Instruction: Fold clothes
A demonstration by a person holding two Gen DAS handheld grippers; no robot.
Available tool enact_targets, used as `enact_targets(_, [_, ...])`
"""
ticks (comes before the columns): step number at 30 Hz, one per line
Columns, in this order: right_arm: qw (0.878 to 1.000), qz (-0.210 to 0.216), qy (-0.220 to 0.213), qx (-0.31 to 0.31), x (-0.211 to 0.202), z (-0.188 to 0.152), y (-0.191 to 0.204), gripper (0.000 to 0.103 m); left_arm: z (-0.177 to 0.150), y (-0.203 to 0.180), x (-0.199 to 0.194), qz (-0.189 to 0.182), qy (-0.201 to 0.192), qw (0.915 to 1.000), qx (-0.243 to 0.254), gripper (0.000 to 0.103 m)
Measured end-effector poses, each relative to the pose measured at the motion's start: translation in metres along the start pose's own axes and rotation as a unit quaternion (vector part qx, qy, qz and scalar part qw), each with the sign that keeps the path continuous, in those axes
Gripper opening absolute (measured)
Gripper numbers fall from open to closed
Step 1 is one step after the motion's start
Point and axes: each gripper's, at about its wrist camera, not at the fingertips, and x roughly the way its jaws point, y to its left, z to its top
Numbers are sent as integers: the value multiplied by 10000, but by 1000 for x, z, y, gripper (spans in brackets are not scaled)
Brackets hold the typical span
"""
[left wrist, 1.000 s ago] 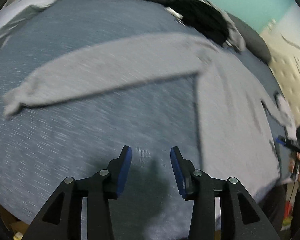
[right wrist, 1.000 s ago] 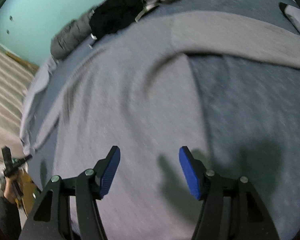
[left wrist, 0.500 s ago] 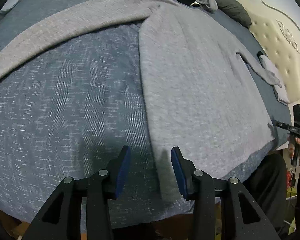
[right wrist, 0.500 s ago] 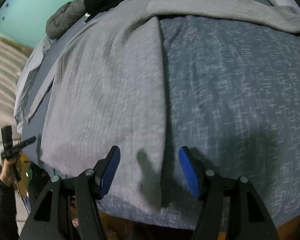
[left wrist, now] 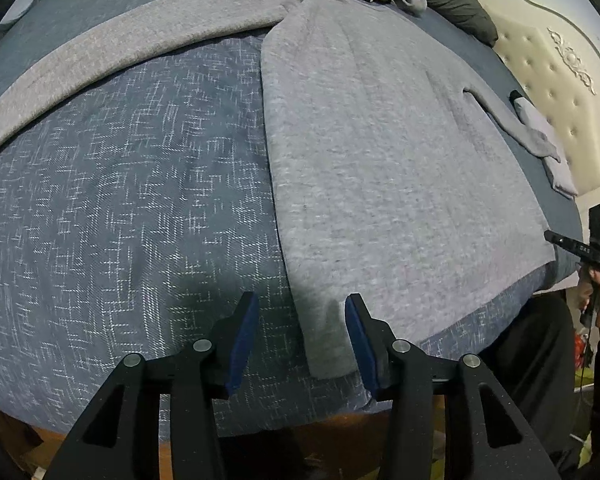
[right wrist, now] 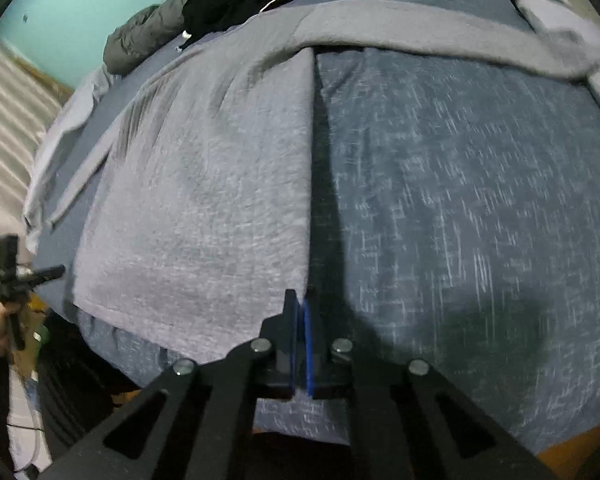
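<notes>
The bed (left wrist: 112, 200), under a dark blue flecked cover, fills both views, and spread flat across it is the grey sweater (left wrist: 380, 160), body running from the near edge toward the far side, one sleeve (left wrist: 140, 36) stretched out sideways across the cover and the other sleeve (left wrist: 512, 124) reaching toward the tufted headboard (left wrist: 548, 80). It looks a soft, thick knit: light, limp, no stiffness to it, so it should drape and sag from wherever it is lifted, and its fuzzy surface ought to grip well between pads. The hem corners at the near edge seem the sensible holds (two corners lifted together would carry the body over without bunching).

The right gripper (right wrist: 301, 312) has its jaws closed at the sweater's hem corner; the frame is blurred there, so I judge it has pinched the fabric edge without seeing the cloth between the pads. The left gripper (left wrist: 298, 336) has its jaws opening, astride the other hem corner, with the pads not touching the cloth.

At the far side lies a pile of dark clothes (right wrist: 220, 0) with a grey garment beside it, and a small pale folded cloth (left wrist: 544, 152) sits near the headboard. None lies on the sweater's body, though the outstretched sleeves need tucking in first.
</notes>
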Motion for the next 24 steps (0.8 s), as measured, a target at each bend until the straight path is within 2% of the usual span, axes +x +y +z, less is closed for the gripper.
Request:
enact_targets(2, [9998,80,64,151,4,-3,-7,2,-1,-1,1,5,10,10000,2,50])
enact_targets(6, [9999,-99,44,56,5,-3,2,6,1,-1,4,-27,-24,10000,-11,52])
enact_targets(7, [9998,-175,-35,-51,2,-2,7,15,2,-2,5,-25,-27,10000,-19,52])
enact_targets(8, [9995,-252,-114,-159,-1,-1,13,35,2,-2,6,-24,-28,10000,-29,52])
enact_targets(9, [9988,-314,-175,-319,-4,0,20,44,2,-1,7,-24,-27,10000,-42,53])
enact_targets(10, [9978,-369,-228,-501,-6,0,28,48,3,-1,7,-26,-26,10000,-54,53])
enact_targets(14, [9929,-573,-54,-1044,7,4,49,48,3,-4,6,-28,-37,10000,-20,53])
enact_targets(17, [9906,-647,86,-1205,17,3,53,46,3,-7,5,-37,-47,10000,6,54])
enact_targets(18, [9898,-667,129,-1251,20,3,54,43,3,-7,5,-44,-48,10000,4,54])
enact_targets(20, [9890,-663,248,-1302,25,0,52,27,4,-7,5,-39,-55,10000,-9,54])
enact_targets(24, [9888,-703,410,-1252,33,-3,43,10,4,-4,4,-86,-89,9999,-63,55])
